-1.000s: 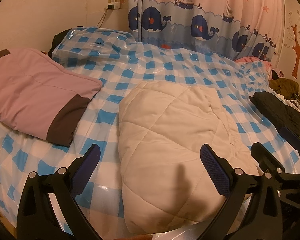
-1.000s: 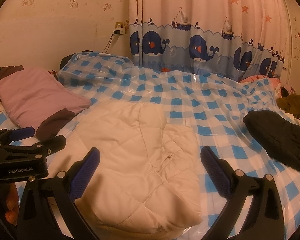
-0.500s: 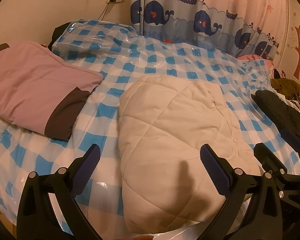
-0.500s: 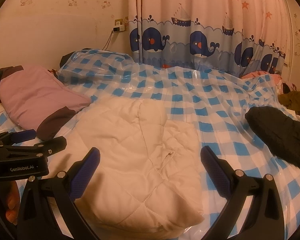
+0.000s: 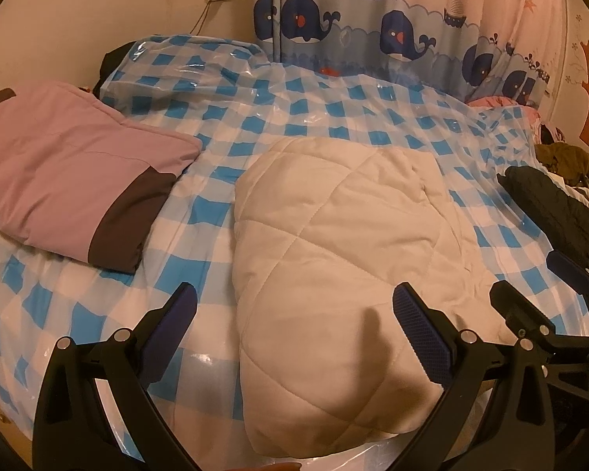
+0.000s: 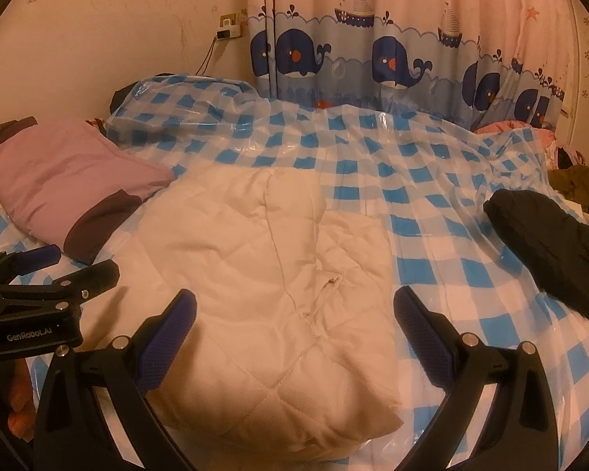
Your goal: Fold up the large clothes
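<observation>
A cream quilted garment (image 5: pixel 333 235) lies folded into a thick bundle in the middle of the bed, seen from its right side as the same cream bundle (image 6: pixel 263 274). My left gripper (image 5: pixel 294 314) hovers open above its near edge, holding nothing. My right gripper (image 6: pixel 294 318) is also open and empty over the bundle's near right part. The left gripper's body (image 6: pixel 39 298) shows at the left edge of the right wrist view, and the right gripper's fingers (image 5: pixel 530 314) show at the right of the left wrist view.
The bed wears a blue-and-white checked sheet (image 5: pixel 333 117) under clear plastic. A folded pink and dark brown garment (image 5: pixel 78 180) lies at the left. A black garment (image 6: pixel 549 243) lies at the right, with more clothes (image 6: pixel 581 184) behind it. A whale curtain (image 6: pixel 373 55) hangs behind.
Both grippers have drawn back and tilted slightly, so the cream bundle sits a little lower and farther in view. Both stay open; the bundle itself has not moved.
</observation>
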Available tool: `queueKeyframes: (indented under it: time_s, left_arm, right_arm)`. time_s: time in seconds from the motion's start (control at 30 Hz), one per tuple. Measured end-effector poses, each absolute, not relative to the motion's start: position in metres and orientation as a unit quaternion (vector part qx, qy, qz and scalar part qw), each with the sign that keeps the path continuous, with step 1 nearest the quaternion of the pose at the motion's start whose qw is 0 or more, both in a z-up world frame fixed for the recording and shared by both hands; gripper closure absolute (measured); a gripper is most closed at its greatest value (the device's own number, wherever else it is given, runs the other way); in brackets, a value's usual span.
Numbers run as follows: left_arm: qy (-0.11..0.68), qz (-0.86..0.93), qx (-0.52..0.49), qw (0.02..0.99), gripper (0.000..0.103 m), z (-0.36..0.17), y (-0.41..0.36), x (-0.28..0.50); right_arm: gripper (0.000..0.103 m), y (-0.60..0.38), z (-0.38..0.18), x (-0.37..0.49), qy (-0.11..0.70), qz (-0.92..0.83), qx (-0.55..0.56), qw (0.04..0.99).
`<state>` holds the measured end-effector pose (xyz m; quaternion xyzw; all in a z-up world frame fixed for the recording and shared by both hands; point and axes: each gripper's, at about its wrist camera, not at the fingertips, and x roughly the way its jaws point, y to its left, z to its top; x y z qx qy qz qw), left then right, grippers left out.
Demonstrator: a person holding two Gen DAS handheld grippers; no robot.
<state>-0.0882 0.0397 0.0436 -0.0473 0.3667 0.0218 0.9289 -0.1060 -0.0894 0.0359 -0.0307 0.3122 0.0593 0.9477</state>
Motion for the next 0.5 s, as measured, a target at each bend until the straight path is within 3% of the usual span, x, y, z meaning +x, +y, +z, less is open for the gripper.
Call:
queueKeyframes:
  time_s: [0.5]
  left_arm:
    - [0.397, 0.002, -0.079, 0.914, 0.007, 0.035, 0.047, -0.078]
  right_arm:
    - [0.007, -0.089, 0.036, -0.105, 0.312, 0.059, -0.031, 0.948]
